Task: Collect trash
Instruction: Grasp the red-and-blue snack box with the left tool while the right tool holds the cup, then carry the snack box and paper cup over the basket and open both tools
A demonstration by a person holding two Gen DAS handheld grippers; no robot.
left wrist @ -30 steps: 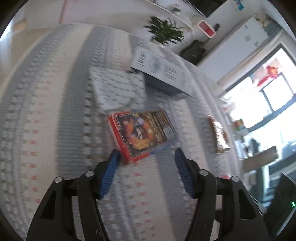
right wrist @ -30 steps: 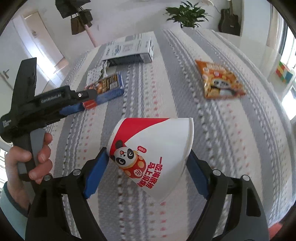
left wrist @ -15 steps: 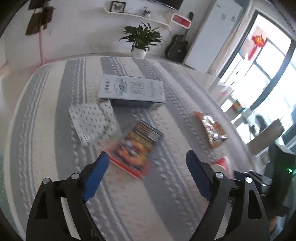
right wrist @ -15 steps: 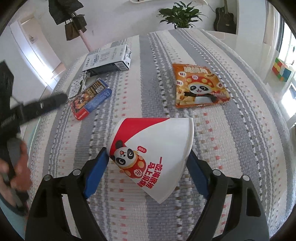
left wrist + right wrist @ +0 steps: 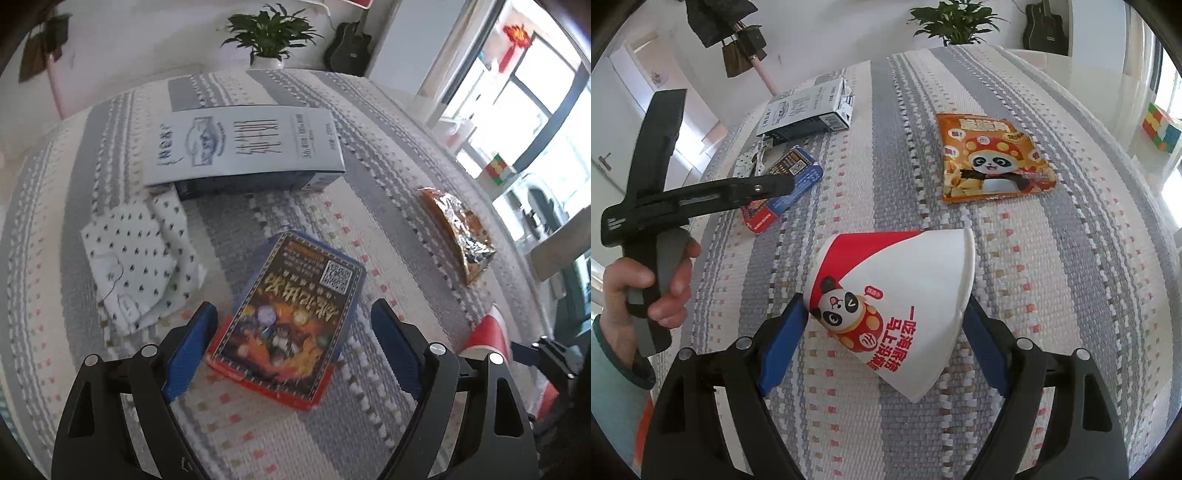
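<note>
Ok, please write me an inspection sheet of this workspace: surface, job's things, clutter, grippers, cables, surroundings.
Surface: striped woven cloth covers the table.
Job's things: flattened paper cup; card box; snack bag; long carton; dotted wrapper.
Clutter: nothing seen.
Grippers: right gripper shut on the paper cup; left gripper open around the card box.
Cables: nothing seen.
Surroundings: potted plant, guitar, colour cube.

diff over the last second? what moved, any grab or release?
The left gripper pulled back from the card box, swung, then returned; its open fingers again straddle the near end, with no grasp. The box lies turned at a new angle. Unchanged: right gripper stays shut on the paper cup; snack bag, carton and polka-dot wrapper stayed put.
</note>
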